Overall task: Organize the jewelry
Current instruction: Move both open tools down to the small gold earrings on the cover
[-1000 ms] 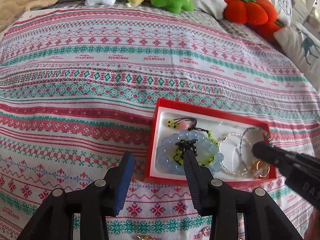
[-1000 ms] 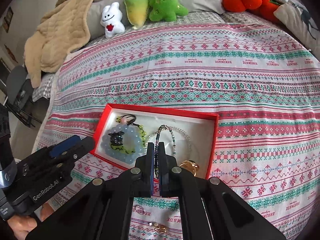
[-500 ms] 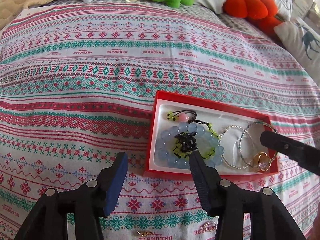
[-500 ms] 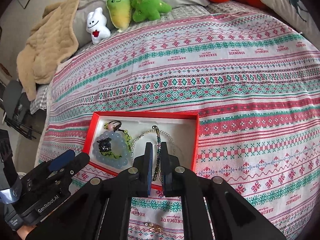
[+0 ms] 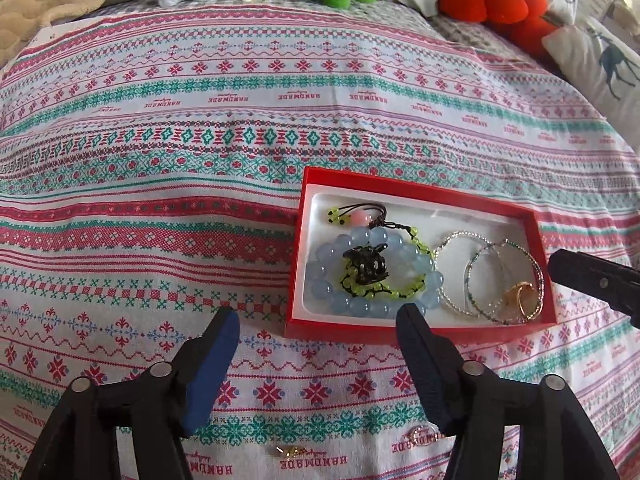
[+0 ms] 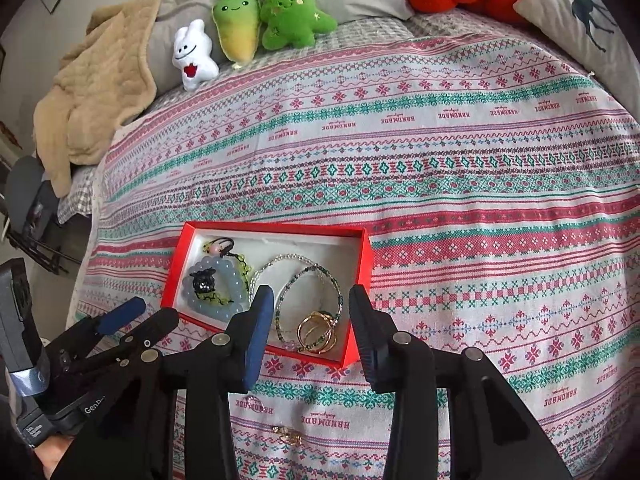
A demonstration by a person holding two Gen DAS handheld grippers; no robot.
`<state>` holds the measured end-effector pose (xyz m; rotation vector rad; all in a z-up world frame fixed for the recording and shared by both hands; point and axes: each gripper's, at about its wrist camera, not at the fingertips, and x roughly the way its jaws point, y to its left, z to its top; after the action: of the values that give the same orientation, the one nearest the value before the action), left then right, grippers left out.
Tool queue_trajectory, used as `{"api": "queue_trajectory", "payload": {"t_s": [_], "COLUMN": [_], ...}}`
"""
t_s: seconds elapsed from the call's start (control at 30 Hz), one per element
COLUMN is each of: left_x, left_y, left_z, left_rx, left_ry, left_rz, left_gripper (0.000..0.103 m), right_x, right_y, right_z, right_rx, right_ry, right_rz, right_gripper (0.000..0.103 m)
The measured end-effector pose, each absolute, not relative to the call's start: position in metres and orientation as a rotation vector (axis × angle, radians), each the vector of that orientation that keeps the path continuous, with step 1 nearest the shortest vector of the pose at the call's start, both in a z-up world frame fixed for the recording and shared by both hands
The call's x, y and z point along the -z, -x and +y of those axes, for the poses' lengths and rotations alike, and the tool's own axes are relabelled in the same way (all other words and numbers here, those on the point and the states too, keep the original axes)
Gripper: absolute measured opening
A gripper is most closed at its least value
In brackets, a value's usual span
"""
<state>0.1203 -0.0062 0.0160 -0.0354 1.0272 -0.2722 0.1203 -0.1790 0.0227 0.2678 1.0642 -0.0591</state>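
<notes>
Landmark: red box [image 5: 420, 330] on the patterned bedspread [image 5: 240, 140], white lining, open top.
Right wrist view only: the whole row of plush toys [image 6: 280, 12] and the beige blanket [image 6: 92, 92] far behind the box; the left gripper's body seen from the side, left of the box.
Left wrist view only: the right gripper's tip entering just past the box's right wall; the blue bead bracelet [image 5: 368, 276] seen plainly, with a black clip [image 5: 366, 264] on it.
Box contents: blue bead bracelet and green cord bracelet [image 5: 416, 240] at the left end; thin beaded bangles [image 6: 308, 280] in the middle; gold rings [image 6: 316, 334] at the right near corner.
Outside the box: a small ring [image 5: 420, 436] and a gold earring [image 6: 288, 436] on the bedspread, in front of the box's near wall.
Left gripper [image 5: 318, 316]: jaws spread wide, holding nothing, just short of the box's near-left corner.
Right gripper [image 6: 310, 292]: jaws spread wide, empty, straddling the box's right end, over the bangles and rings.
</notes>
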Motion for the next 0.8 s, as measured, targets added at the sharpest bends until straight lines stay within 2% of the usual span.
{"api": "queue_trajectory", "payload": {"t_s": [0.07,0.17,0.33,0.8], "left_x": [-0.016,-0.017,-0.019,-0.012], "left_y": [-0.119,-0.114,-0.102,-0.079], "left_z": [-0.006,-0.006,-0.007,-0.008], "left_rx": [0.269,0.259,0.246,0.236], "left_ry": [0.034,0.029,0.0,-0.099], "left_rz": [1.037,1.051,1.049,1.107], "left_gripper": [0.075,0.082,0.088,0.095], "right_x": [-0.023,-0.026,-0.031,-0.022], "right_y": [-0.117,-0.111,-0.099,-0.066], "right_z": [-0.178,-0.176,-0.174,-0.16], "right_rx": [0.059,0.066,0.076,0.097], "right_ry": [-0.264,-0.261,-0.255,-0.168], "right_rz": [1.078,1.083,1.09,1.167], "right_gripper": [0.045,0.059,0.061,0.062]}}
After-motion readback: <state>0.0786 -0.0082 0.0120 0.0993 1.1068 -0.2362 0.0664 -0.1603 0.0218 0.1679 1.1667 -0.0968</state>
